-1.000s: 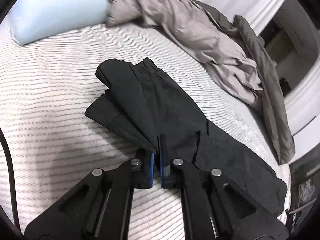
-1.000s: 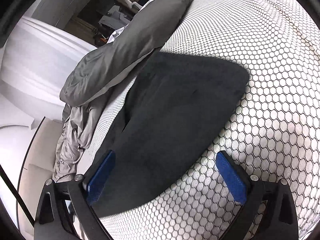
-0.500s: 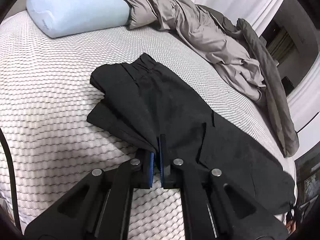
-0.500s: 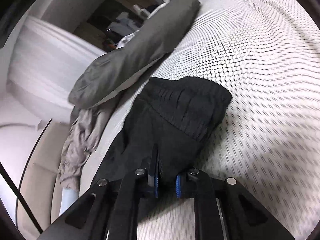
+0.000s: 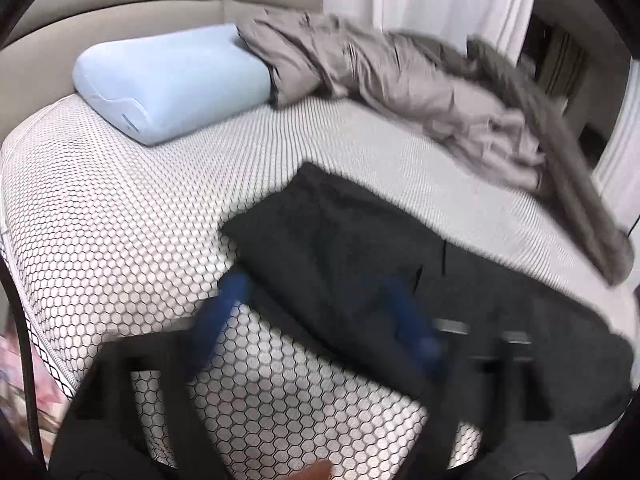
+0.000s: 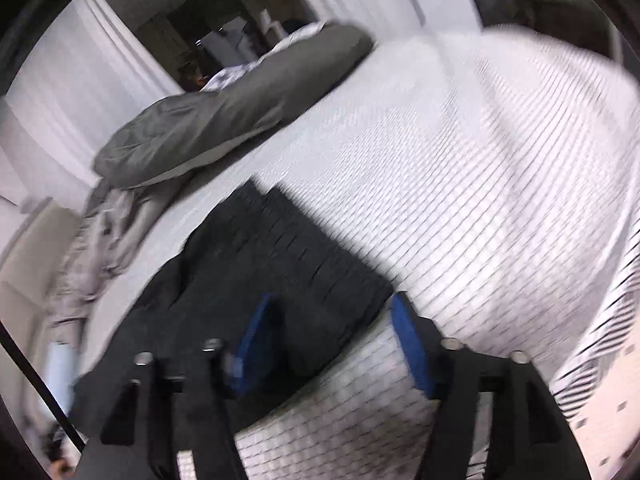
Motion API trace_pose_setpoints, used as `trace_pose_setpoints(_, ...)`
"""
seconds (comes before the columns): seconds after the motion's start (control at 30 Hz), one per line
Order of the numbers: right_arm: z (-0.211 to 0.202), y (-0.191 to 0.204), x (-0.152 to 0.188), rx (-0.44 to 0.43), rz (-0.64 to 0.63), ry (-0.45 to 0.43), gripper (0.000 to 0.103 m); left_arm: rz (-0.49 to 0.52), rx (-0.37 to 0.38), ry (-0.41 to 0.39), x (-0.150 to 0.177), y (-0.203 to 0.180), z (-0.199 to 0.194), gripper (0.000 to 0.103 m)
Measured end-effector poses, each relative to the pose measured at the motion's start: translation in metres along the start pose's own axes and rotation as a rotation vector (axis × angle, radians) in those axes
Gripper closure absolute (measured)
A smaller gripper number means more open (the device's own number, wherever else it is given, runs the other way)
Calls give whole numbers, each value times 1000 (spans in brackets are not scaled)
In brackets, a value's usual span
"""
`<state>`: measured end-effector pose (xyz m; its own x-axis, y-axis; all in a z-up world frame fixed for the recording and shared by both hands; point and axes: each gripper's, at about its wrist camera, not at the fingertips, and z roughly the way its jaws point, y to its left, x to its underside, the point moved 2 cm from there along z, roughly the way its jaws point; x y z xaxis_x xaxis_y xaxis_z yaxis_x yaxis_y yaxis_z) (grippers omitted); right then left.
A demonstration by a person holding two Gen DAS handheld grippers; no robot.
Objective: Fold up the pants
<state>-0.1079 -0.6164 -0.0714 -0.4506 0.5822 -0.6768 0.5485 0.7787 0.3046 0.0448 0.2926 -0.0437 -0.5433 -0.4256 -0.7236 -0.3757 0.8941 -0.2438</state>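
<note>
Left wrist view shows us our left gripper (image 5: 320, 312) with its blue fingers (image 5: 224, 304) spread wide and still opening, where half a second ago they were pinched shut on a fold of the black pants (image 5: 360, 248). Nothing sits pressed between them now; the cloth has dropped back onto the bed (image 5: 120, 220), so we read that as a fold just laid down and released. The pants lie dark and flattened across the mattress, running from about twelve o'clock of the fingers toward four o'clock, with the right-hand finger over the fabric and the left-hand one over bare mattress. A pale blue pillow (image 5: 172, 80) rests at ten o'clock and a rumpled grey duvet (image 5: 400, 76) at one o'clock, both well apart from the pants. On the right wrist view, our right gripper (image 6: 332, 344) is likewise opening after having been closed on the waistband end; its fingers (image 6: 256, 340) stand apart with a corner of the pants (image 6: 280, 264) lying loose between them, the bulk stretching off toward eleven o'clock. We judge this fold done, with smoothing or another fold likely left.
</note>
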Motion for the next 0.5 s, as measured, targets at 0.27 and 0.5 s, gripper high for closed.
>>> trace_pose_setpoints(0.27, 2, 46, -34, -95, -206, 37, 18, -11, 114, -67, -22, -10, -25, 1)
trace_pose_setpoints(0.5, 72, 122, -59, -51, -470, 182, 16, 105, 229, 13, -39, -87, -4, 1)
